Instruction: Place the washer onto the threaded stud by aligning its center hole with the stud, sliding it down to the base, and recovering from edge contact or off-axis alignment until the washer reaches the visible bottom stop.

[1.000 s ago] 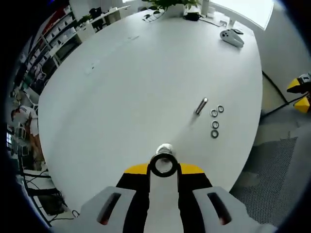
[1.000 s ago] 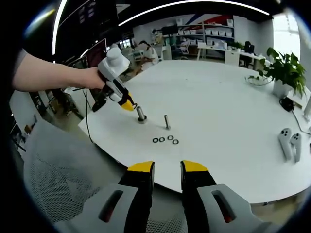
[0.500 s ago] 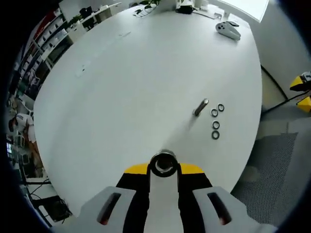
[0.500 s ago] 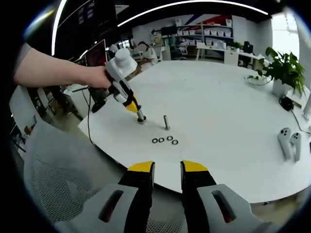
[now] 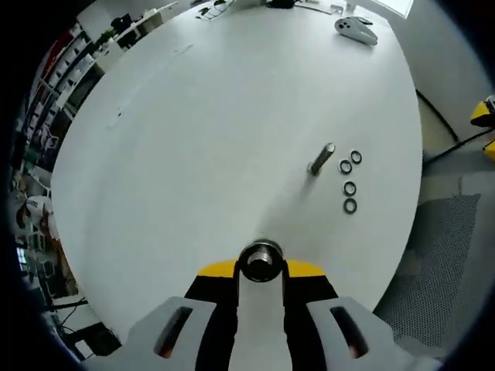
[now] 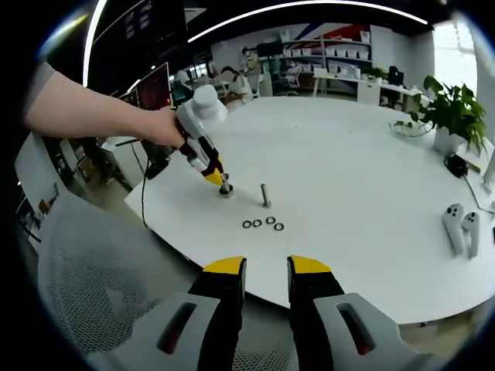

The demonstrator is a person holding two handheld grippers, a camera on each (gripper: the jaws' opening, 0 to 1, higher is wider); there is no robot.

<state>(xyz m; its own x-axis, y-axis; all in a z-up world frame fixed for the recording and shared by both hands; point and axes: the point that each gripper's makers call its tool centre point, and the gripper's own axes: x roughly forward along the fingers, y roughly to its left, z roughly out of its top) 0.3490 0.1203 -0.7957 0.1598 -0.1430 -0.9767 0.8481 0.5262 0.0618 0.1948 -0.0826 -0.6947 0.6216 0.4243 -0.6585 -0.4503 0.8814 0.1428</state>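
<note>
My left gripper (image 5: 260, 263) is shut on a dark metal washer (image 5: 260, 260), which it holds directly over an upright threaded stud; the stud's top shows inside the ring. In the right gripper view that left gripper (image 6: 215, 176), held by a person's hand, points steeply down onto the stud (image 6: 225, 188) near the table's edge. A second stud (image 5: 321, 159) (image 6: 265, 195) stands nearby, with several loose washers (image 5: 349, 188) (image 6: 263, 224) beside it. My right gripper (image 6: 267, 267) hangs off the table's near edge, open with nothing between its fingers.
The round white table (image 6: 348, 178) carries two white controllers (image 6: 458, 224) and a potted plant (image 6: 452, 112) at its far right. A grey mesh chair (image 6: 100, 309) sits below the near edge. A controller (image 5: 356, 29) lies at the table's far side.
My left gripper has tipped more upright and sunk over the stud, so the stud's top now sits inside the washer. The right gripper has stayed put.
</note>
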